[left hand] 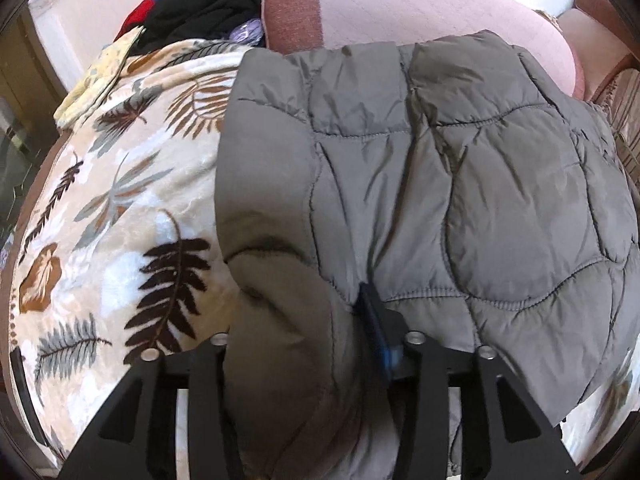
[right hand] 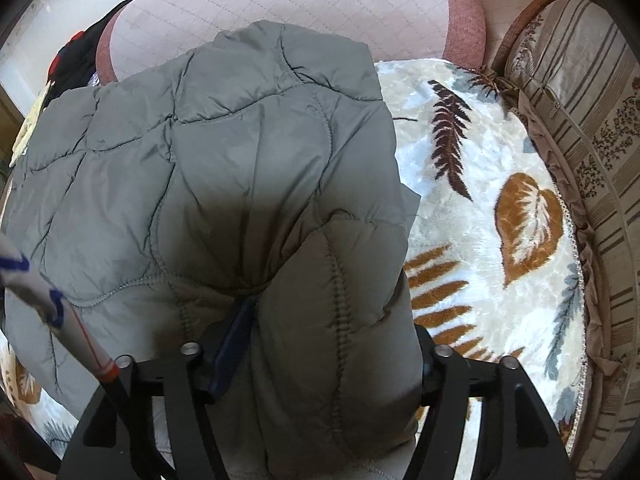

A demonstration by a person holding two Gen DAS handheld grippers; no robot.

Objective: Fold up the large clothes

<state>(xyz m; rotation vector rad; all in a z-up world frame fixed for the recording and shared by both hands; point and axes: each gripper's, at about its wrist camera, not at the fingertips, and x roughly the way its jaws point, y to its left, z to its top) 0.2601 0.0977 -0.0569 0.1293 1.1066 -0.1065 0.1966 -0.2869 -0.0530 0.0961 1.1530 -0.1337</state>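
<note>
A grey quilted puffer jacket (left hand: 460, 168) lies folded on a cream blanket with a leaf print (left hand: 120, 216). My left gripper (left hand: 300, 304) points down at the jacket's near left edge. A thick fold of the jacket bulges up between its jaws, which stand apart. Its blue pad (left hand: 374, 320) lies against the fold and the other finger is hidden. In the right wrist view the jacket (right hand: 208, 152) fills the middle. My right gripper (right hand: 332, 312) straddles the near right edge with wide jaws and a puffy fold between them. One blue pad (right hand: 234, 340) shows.
A pink quilted sofa back (left hand: 400, 4) rises behind the jacket. Black and red clothes (left hand: 208, 4) are piled at the far left. A striped, flowered cushion (right hand: 580, 128) lines the right side. A white rod with blue and red marks (right hand: 52, 300) crosses the right view's left edge.
</note>
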